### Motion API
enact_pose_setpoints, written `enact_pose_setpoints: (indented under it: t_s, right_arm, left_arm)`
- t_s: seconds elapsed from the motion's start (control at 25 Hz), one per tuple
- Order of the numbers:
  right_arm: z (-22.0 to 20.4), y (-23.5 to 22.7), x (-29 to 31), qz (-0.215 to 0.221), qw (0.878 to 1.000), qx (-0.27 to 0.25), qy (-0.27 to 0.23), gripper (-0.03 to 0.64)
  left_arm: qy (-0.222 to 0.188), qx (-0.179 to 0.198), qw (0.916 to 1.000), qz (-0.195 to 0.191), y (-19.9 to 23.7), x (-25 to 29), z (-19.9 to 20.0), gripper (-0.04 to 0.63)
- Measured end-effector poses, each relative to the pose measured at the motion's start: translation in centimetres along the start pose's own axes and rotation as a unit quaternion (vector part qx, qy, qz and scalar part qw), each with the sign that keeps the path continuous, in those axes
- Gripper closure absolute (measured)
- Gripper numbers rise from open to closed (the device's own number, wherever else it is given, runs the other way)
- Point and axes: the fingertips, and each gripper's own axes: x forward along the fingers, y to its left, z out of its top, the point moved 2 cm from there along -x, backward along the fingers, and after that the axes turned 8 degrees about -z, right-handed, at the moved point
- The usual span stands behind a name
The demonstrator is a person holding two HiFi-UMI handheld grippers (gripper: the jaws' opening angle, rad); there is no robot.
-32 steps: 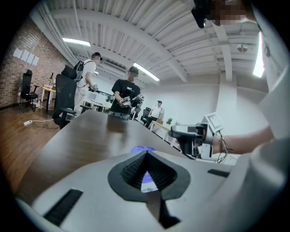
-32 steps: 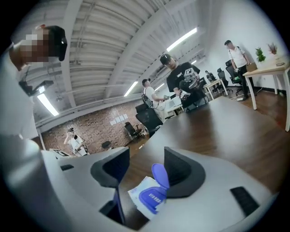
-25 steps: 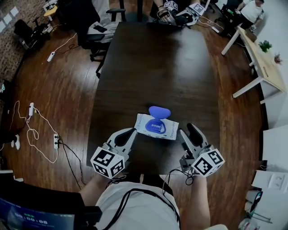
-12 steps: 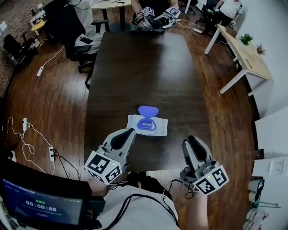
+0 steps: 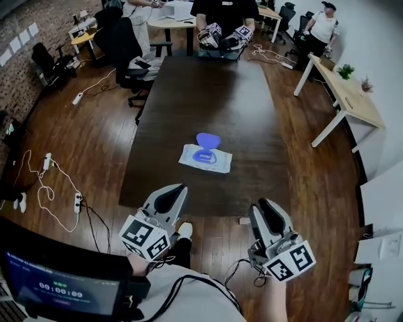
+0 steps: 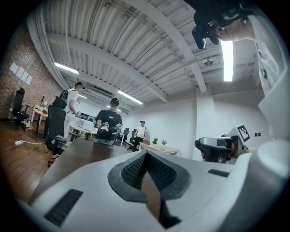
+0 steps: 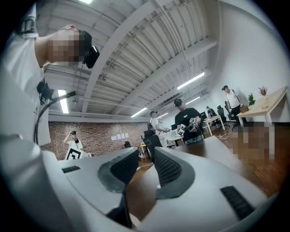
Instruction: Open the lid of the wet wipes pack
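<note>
Head view: white flat wet wipes pack (image 5: 205, 158) lies on the dark brown wooden counter (image 5: 214, 88), roughly mid-width, in the near half. Its blue oval lid (image 5: 208, 139) is open, flipped back on the far side of the pack, with a blue ring showing on the pack top. The left hand-held gripper (image 5: 179, 188) and right hand-held gripper (image 5: 258, 205) are both at the near edge of the counter, one to each side, well apart from the pack. Neither touches the pack or the lid. The marker cubes sit at their rear ends, close to the person's body.

Left gripper view: the ribbed dark pads (image 6: 131, 170) meet at the tips, so this gripper is closed on nothing. Counter surface shows beyond them.

Right gripper view: the pads (image 7: 168, 168) stand a little apart with a clear gap and nothing in it. This gripper is slightly open and empty.

Surroundings, head view: a person in a black top (image 5: 221, 16) is at the far end of the counter. A black office chair (image 5: 129, 50) stands by the counter's far left corner. White cables (image 5: 47, 182) lie on the brown wooden floor (image 5: 82, 126) at left.
</note>
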Motion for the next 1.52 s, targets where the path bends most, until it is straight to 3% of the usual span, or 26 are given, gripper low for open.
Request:
enact_pose_setpoints:
  t_s: [0.12,0.2,0.28,0.56,1.0,1.52]
  right_arm:
    - [-1.1,1.2,-4.7,-0.003,1.000,-0.019,0.006,0.503]
    - [-2.2,1.9,-7.6,-0.006,1.000,-0.016,0.016,0.569]
    - [-2.9,2.6,-10.2,-0.005,1.000,-0.008,0.026,0.572]
    - [-2.0,5.1,-15.4,0.001,0.999,-0.029,0.027,0.572]
    - [0.2,10.1,-17.1,-0.023,0.997,-0.067,0.006,0.587]
    - [-0.1,11.8,-16.8,-0.028,0.997,-0.078,0.002,0.597]
  left_arm:
    - [0.002,-0.003,0.9996,0.028,-4.4,-3.6,-1.5,0.598]
    - [0.015,-0.002,0.9990,0.041,-7.2,-5.8,-2.3,0.598]
    - [0.026,0.005,0.9987,0.045,-9.7,-7.8,-2.9,0.598]
    - [0.021,0.019,0.9981,0.055,-13.7,-11.7,-0.4,0.598]
    - [-0.010,0.028,0.9993,0.021,-13.3,-15.0,1.8,0.598]
    - [-0.018,0.025,0.9995,0.004,-12.9,-15.5,2.2,0.598]
